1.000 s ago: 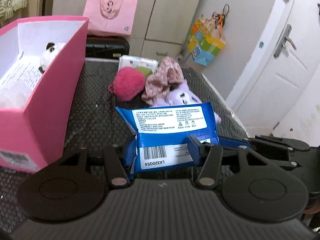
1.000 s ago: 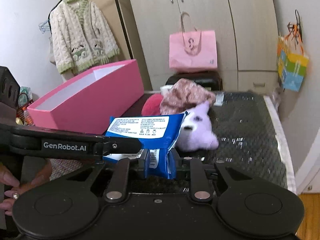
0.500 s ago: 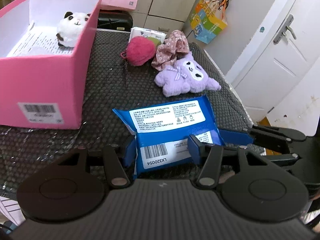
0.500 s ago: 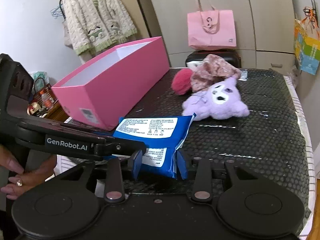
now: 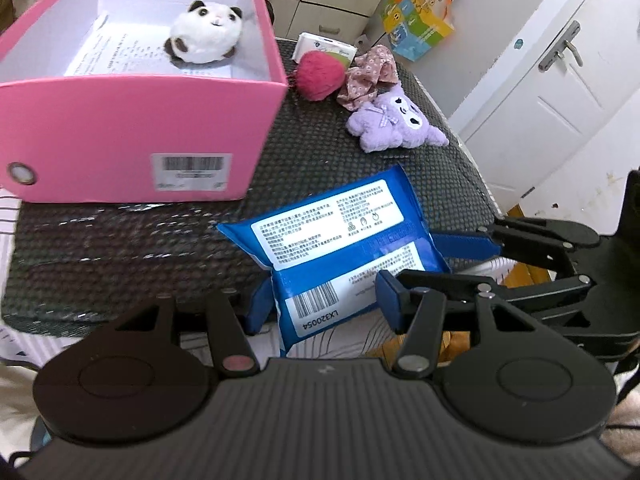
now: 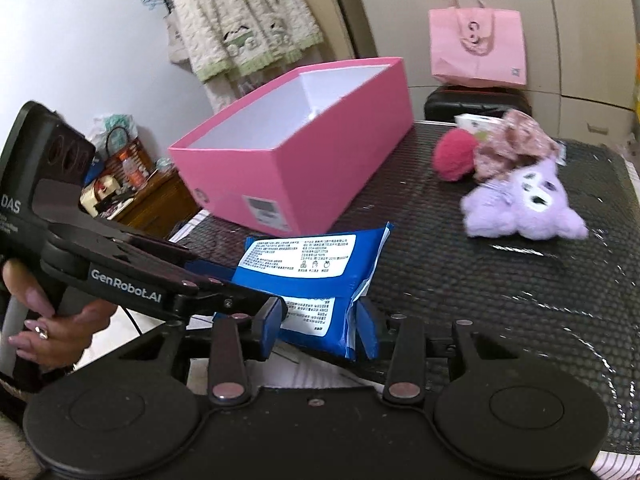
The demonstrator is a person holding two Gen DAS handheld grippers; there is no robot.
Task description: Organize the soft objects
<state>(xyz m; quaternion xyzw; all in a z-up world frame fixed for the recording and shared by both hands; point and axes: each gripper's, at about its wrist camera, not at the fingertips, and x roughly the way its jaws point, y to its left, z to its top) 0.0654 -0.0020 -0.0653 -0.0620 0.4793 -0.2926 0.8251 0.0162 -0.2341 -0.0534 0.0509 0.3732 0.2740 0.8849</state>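
Left wrist: left gripper (image 5: pixel 322 306) clamped on blue wipes pack (image 5: pixel 340 236); right gripper (image 6: pixel 320 328) opening around same pack, pads easing off.

- Left gripper (image 5: pixel 322 306) clamps the blue wipes pack (image 5: pixel 334 248) at its near end, both fingers (image 5: pixel 389 300) pressing its sides.
- Right gripper (image 5: pixel 474 258) reaches in from the right; its jaws are opening around the pack's edge.
- Pink box (image 5: pixel 132 136) holds a panda plush (image 5: pixel 206 32).
- Purple plush (image 5: pixel 396 122), red pompom (image 5: pixel 320 76) and floral cloth (image 5: pixel 370 74) lie on the tabletop (image 5: pixel 320 152).
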